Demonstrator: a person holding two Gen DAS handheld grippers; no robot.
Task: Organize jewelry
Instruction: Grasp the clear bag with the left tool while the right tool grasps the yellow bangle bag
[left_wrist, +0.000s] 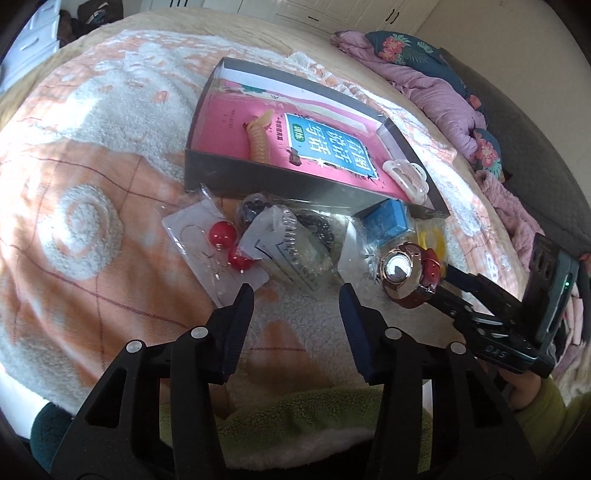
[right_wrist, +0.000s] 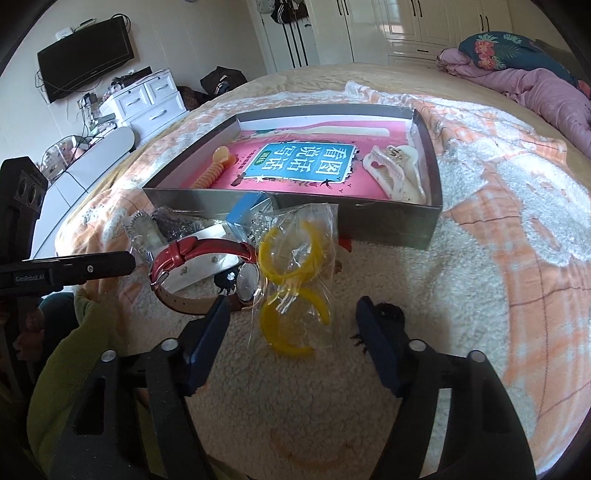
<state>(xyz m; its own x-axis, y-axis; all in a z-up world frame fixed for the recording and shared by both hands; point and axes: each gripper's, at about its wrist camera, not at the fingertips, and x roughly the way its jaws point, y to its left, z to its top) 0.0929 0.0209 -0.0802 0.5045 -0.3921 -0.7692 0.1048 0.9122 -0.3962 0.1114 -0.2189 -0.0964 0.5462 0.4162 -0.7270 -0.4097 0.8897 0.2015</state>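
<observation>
A shallow dark box (left_wrist: 258, 181) (right_wrist: 369, 218) lies on the fleece blanket. A pink book lines its bottom, with a white claw clip (left_wrist: 406, 175) (right_wrist: 391, 173) and an orange ridged piece (left_wrist: 260, 140) on top. In front of the box lie bagged red bead earrings (left_wrist: 225, 240), a clear packet (left_wrist: 291, 243), dark beads (left_wrist: 251, 210), a small blue box (left_wrist: 388, 218), a red-strapped watch (left_wrist: 400, 269) (right_wrist: 207, 254) and bagged yellow hoops (right_wrist: 291, 291). My left gripper (left_wrist: 295, 291) is open over bare blanket just short of the packets. My right gripper (right_wrist: 291, 302) (left_wrist: 439, 286) is open astride the hoop bag, its left fingertip beside the watch face.
A small black item (right_wrist: 386, 312) sits against my right gripper's right finger. Pink and floral bedding (right_wrist: 535, 74) is bunched at the far side of the bed. White drawers (right_wrist: 147, 99) and a wall TV (right_wrist: 85, 55) stand beyond. A person's green sleeve (right_wrist: 74, 350) lies at the near edge.
</observation>
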